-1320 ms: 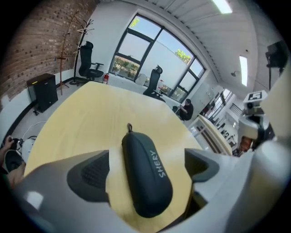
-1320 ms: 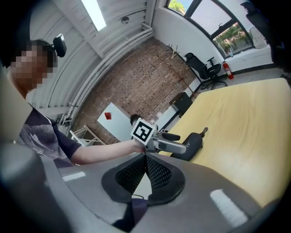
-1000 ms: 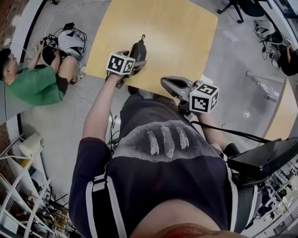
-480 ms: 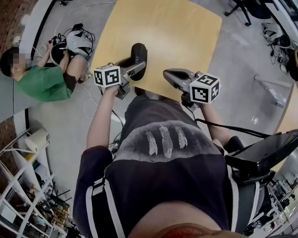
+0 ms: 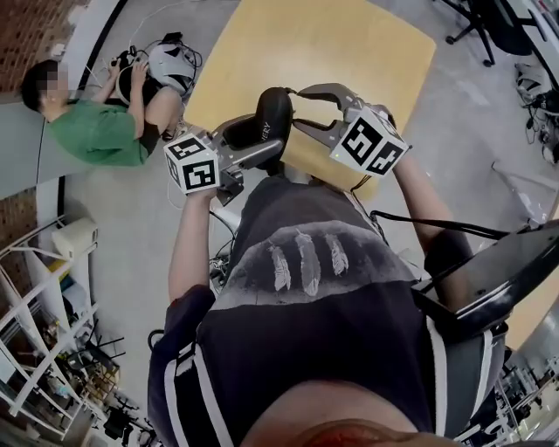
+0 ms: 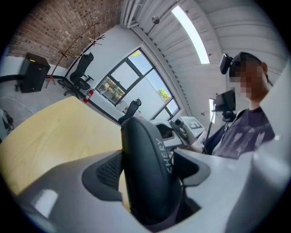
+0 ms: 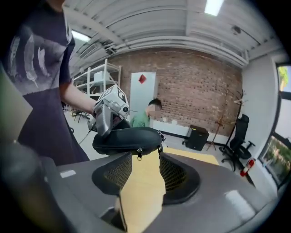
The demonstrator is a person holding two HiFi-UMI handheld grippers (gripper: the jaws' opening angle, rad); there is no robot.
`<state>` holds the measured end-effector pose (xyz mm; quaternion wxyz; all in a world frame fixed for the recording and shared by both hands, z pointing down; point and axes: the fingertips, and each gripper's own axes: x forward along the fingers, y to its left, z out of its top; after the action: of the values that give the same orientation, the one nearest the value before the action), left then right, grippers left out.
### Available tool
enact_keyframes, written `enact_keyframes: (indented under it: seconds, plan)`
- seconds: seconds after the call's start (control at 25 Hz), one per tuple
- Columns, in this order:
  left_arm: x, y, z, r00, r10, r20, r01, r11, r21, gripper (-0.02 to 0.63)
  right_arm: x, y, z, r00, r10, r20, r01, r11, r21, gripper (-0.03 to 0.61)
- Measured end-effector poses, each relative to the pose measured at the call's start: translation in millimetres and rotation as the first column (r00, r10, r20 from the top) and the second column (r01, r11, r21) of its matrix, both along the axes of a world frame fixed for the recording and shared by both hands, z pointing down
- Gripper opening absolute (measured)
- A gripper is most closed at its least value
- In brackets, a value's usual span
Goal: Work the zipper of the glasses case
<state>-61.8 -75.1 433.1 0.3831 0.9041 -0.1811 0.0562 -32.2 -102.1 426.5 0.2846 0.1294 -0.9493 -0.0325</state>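
My left gripper [image 5: 256,145] is shut on the black glasses case [image 5: 269,122] and holds it in the air above the near edge of the tan table [image 5: 349,52]. In the left gripper view the case [image 6: 148,173] stands on edge, pressed between the two pads of the left gripper [image 6: 157,164]. My right gripper [image 5: 297,107] faces the case's far end and its jaws are opening. In the right gripper view the case [image 7: 127,140] lies crosswise just beyond the tips of the right gripper [image 7: 145,159]. Its small zipper pull [image 7: 139,154] hangs at the gap, and neither pad presses on it.
A person in a green shirt [image 5: 96,131] sits on the floor at the left beside a white headset [image 5: 170,65]. White shelving [image 5: 35,349] stands at the lower left. A black chair arm [image 5: 498,279] juts out at the right. An office chair [image 5: 480,17] is far right.
The left gripper has lifted the case off the table and swung it toward the right gripper. The right gripper has come up to the case's end, and its jaws have opened.
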Motion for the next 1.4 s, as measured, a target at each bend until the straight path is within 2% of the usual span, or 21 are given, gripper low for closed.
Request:
enact_keyframes:
  seconds: [0.16,0.36,0.4,0.44,0.48,0.68,0.84,0.96,1.12,1.24,1.28,1.4]
  plan:
    - [-4.1,8.4,-4.7,1.0,-0.017,-0.008,0.017,1.0,0.006,0.341,-10.4,11.0,-6.9,0.998,-0.065,-0.022,0.066,0.994,0.091,0.152]
    - [-6.9,12.5,-5.3,1.0,-0.028,-0.008,0.028,1.0,0.009,0.341,-13.7,16.4,-5.8,0.996,-0.091,-0.017,0.093,0.989,0.118,0.094]
    - [-8.2,13.1,-4.8,1.0,-0.026,-0.008,0.026,1.0,0.009,0.341,-14.3,17.0,-5.4,0.995,-0.097,-0.024,0.099,0.986,0.131,0.072]
    - [-9.0,13.2,-4.4,1.0,-0.025,-0.007,0.025,1.0,0.009,0.341,-14.5,17.2,-5.1,0.994,-0.102,-0.03,0.105,0.984,0.143,0.02]
    - [-9.1,12.6,-4.0,1.0,-0.025,-0.007,0.025,1.0,0.011,0.341,-14.1,17.1,-4.6,0.994,-0.106,-0.035,0.11,0.982,0.152,0.008]
    - [-11.8,10.0,-1.7,0.999,-0.05,-0.014,0.05,0.999,0.013,0.339,-16.0,18.3,-1.6,0.992,-0.113,-0.052,0.119,0.983,0.141,0.005]
    - [-18.4,10.8,4.1,0.996,-0.083,0.019,0.083,0.996,0.027,0.333,-20.5,21.4,6.3,0.987,-0.105,-0.123,0.122,0.983,0.137,0.003]
    - [-20.2,6.7,11.3,0.991,-0.13,0.014,0.13,0.992,0.01,0.327,-20.4,19.1,13.5,0.982,-0.09,-0.168,0.11,0.987,0.119,0.003]
    - [-23.4,0.1,15.7,0.978,-0.209,-0.026,0.208,0.978,-0.034,0.321,-19.1,18.9,23.2,0.966,-0.079,-0.247,0.115,0.984,0.133,0.002]
    - [-33.6,-9.8,11.7,0.952,-0.288,-0.104,0.279,0.956,-0.087,0.31,-16.9,20.9,31.8,0.955,-0.078,-0.287,0.119,0.985,0.128,0.003]
    - [-35.7,-11.6,11.1,0.948,-0.297,-0.115,0.287,0.953,-0.098,0.307,-17.1,21.7,33.3,0.955,-0.076,-0.286,0.115,0.986,0.12,0.002]
    - [-32.5,-7.9,12.4,0.958,-0.261,-0.12,0.247,0.962,-0.119,0.306,-19.0,20.6,30.8,0.971,-0.06,-0.231,0.079,0.994,0.075,0.002]
